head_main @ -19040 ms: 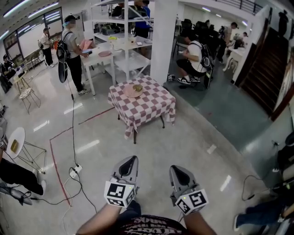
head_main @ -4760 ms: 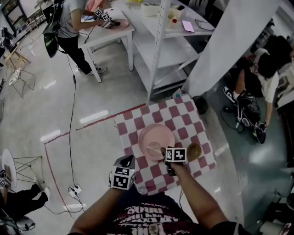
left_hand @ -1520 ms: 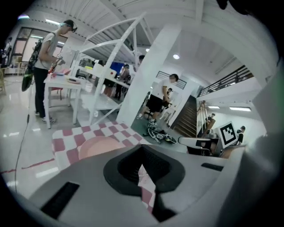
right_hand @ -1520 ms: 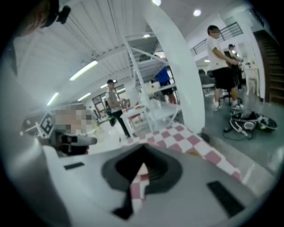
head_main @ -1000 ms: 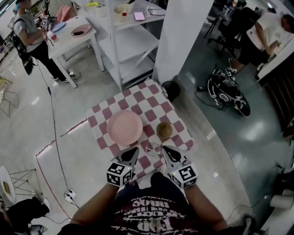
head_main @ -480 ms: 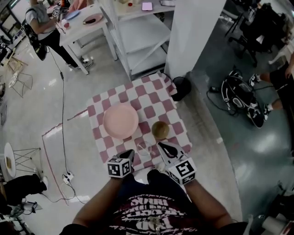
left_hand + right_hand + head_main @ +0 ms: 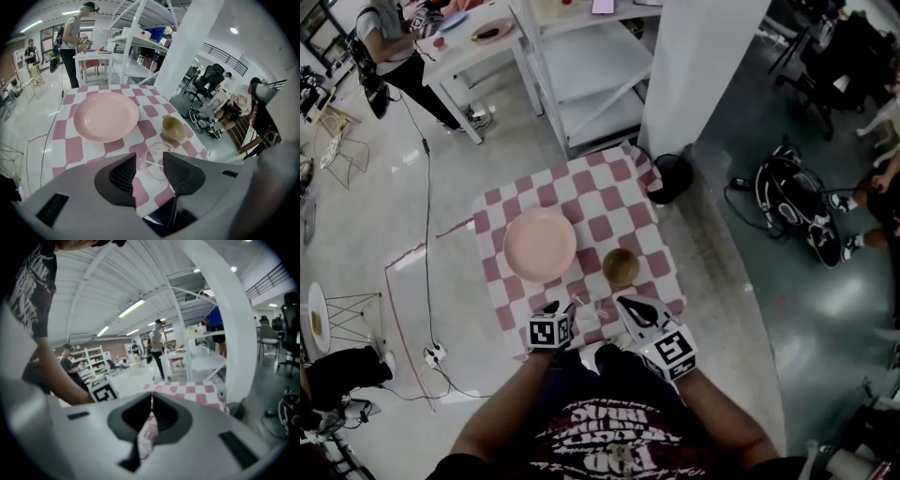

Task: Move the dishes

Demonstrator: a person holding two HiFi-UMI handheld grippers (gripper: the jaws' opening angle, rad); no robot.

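Note:
A pink plate (image 7: 540, 244) (image 7: 106, 116) lies on the red-and-white checked table (image 7: 609, 192), with an olive bowl (image 7: 621, 266) (image 7: 173, 128) to its right. A small clear glass bowl (image 7: 587, 319) (image 7: 157, 161) stands near the table's front edge. My left gripper (image 7: 570, 307) (image 7: 149, 158) tilts down at it; its jaws have just been opening and stand open, with the glass bowl showing in the gap and no pad touching it. My right gripper (image 7: 622, 302) (image 7: 151, 401) hovers by the front edge, shut on nothing.
White shelving (image 7: 581, 56) and a broad white pillar (image 7: 698, 66) stand behind the table. A dark bag (image 7: 670, 178) sits on the floor at the table's far right corner. A person works at a white table (image 7: 464, 42) at the far left. A cable (image 7: 427, 234) runs across the floor on the left.
My left gripper has sunk toward the table's front edge, tipped downward, and its jaws have opened. The right gripper shifted a little and stays shut.

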